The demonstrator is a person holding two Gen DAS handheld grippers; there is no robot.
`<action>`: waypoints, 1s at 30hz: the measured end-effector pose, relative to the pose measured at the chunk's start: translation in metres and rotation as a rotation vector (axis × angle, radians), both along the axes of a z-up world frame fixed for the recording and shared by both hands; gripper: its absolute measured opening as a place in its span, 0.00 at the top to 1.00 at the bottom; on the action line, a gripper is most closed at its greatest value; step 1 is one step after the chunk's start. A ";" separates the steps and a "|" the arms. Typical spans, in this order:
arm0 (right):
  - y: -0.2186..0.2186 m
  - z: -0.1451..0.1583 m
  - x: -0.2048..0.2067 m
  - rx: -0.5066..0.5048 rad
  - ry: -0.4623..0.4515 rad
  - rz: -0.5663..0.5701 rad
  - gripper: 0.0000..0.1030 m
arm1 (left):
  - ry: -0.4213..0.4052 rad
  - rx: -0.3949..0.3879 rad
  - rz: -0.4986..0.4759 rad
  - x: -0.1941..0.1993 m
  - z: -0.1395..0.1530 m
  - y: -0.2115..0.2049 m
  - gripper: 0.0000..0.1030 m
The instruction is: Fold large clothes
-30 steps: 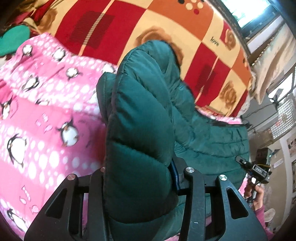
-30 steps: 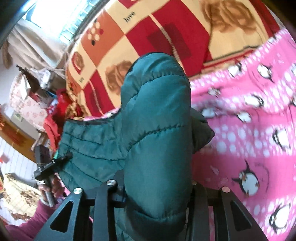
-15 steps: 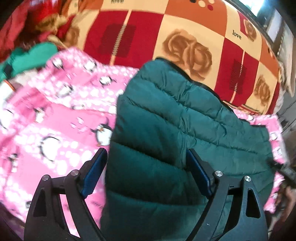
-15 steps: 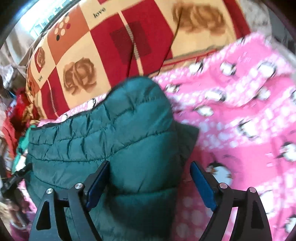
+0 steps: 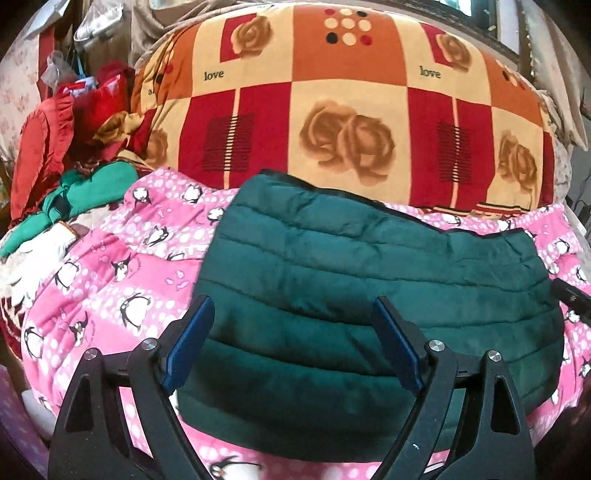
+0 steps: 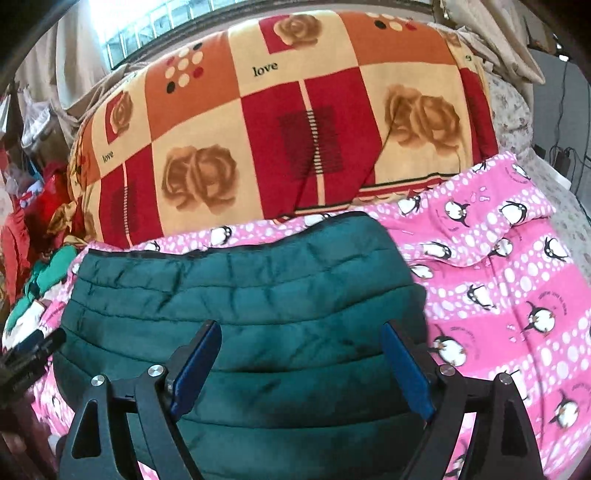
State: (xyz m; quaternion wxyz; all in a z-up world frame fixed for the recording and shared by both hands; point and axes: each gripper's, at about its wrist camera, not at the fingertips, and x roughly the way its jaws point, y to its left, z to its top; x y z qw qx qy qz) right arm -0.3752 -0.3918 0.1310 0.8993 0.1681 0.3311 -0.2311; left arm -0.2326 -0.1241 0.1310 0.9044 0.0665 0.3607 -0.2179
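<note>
A dark green quilted puffer jacket (image 5: 369, 288) lies folded flat on a pink penguin-print blanket (image 5: 110, 280). It also shows in the right wrist view (image 6: 240, 317), on the same blanket (image 6: 517, 288). My left gripper (image 5: 295, 343) is open and empty, hovering over the jacket's near left part. My right gripper (image 6: 303, 365) is open and empty over the jacket's near right part. The other gripper's tip shows at each view's edge (image 5: 569, 295) (image 6: 33, 354).
A big rolled quilt (image 5: 351, 122) with red, orange and cream squares and roses lies right behind the jacket. A heap of red and green clothes (image 5: 74, 155) sits at the far left. A window (image 6: 147, 26) is behind the quilt.
Both grippers let go of the jacket and opened wide. The raised fold dropped flat onto the jacket, and both grippers pulled back toward the near edge.
</note>
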 end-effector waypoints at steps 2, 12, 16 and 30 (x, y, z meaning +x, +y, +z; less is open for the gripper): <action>0.010 -0.002 0.004 -0.013 0.006 0.010 0.17 | -0.020 0.004 0.001 -0.008 0.000 -0.006 0.16; 0.035 -0.016 0.020 -0.066 0.069 0.040 0.16 | -0.006 -0.004 0.009 -0.012 -0.010 -0.019 0.16; 0.036 -0.018 0.021 -0.058 0.069 0.043 0.16 | -0.012 0.002 0.016 -0.014 -0.010 -0.019 0.16; 0.045 -0.013 0.018 -0.083 0.054 0.047 0.16 | -0.038 0.015 0.024 -0.019 -0.010 -0.021 0.16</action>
